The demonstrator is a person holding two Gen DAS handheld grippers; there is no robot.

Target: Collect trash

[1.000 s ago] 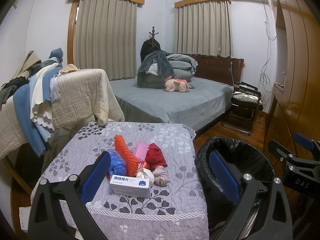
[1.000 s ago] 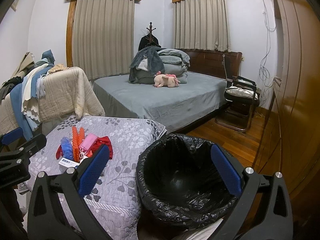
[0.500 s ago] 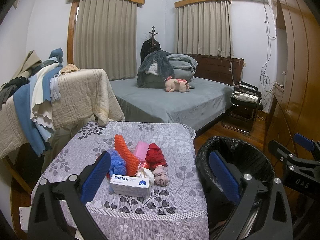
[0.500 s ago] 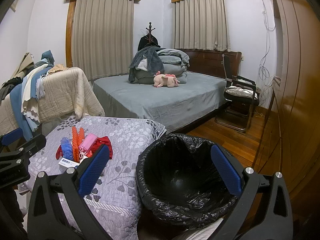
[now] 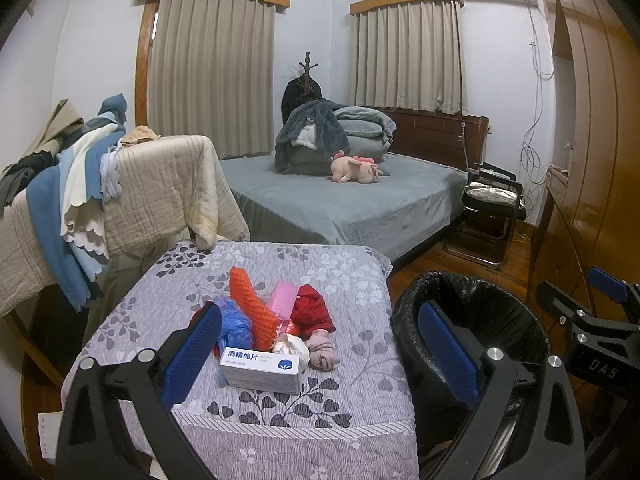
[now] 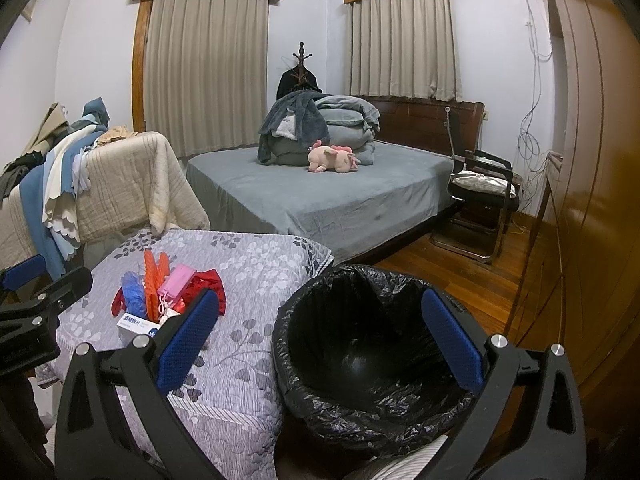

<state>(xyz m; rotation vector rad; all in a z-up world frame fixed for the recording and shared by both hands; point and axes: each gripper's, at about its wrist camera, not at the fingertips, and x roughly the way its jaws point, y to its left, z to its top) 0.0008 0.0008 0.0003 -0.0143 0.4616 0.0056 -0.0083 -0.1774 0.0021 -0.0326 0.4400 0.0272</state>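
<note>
**Op:** Black-lined bin (image 6: 372, 364) sits just beside the quilted table (image 5: 352, 280), nothing visible in it. Trash pile (image 5: 276, 320) is mid-table: white box (image 5: 260, 369) in front, orange mesh (image 5: 250, 304), pink mask (image 5: 285, 295) and red cloth (image 5: 314, 312) behind. Left gripper (image 5: 320, 352) and right gripper (image 6: 320, 340) both have jaws spread wide, holding nothing.

**Eng:** Risks?

**Op:** I think the pile is tangled, so pinching one piece may drag its neighbours off the edge. The box is smooth and could slip. The mask's loops might snag.
</note>
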